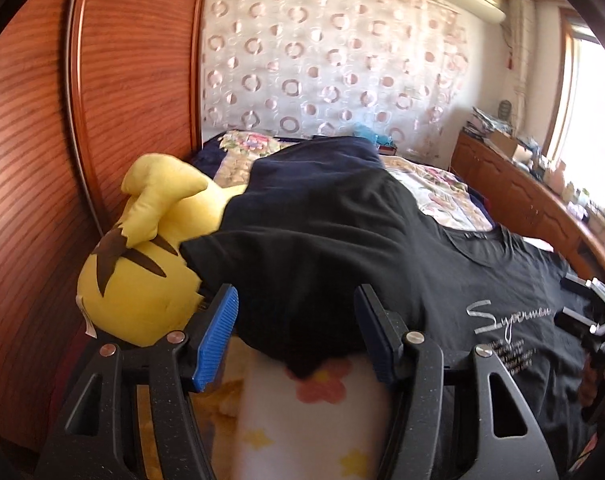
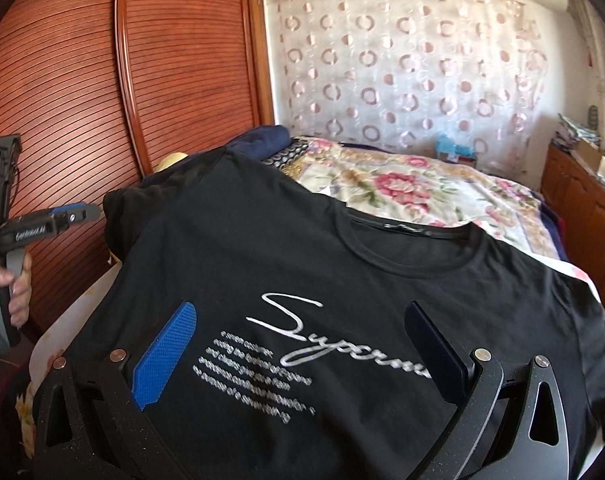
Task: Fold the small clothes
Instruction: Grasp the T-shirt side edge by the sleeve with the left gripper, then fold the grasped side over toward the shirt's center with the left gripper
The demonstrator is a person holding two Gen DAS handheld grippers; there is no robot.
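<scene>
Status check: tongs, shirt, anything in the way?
Left tongs open over the sleeve edge, nothing gripped. Right tongs open above the print. Black T-shirt spread face up, unfolded. Yellow plush toy under left sleeve.

One black T-shirt (image 2: 342,264) with silver script lies spread on one bed (image 2: 442,196). One yellow plush toy (image 1: 142,280) sits beside it. Two tools show: the left tool (image 1: 296,332) and the right tool (image 2: 302,356), each with two fingers. One hand (image 2: 10,292) is visible. One patterned curtain (image 2: 414,68), one floral quilt (image 2: 402,188), and one folded navy cloth (image 2: 268,140) complete the count.
</scene>
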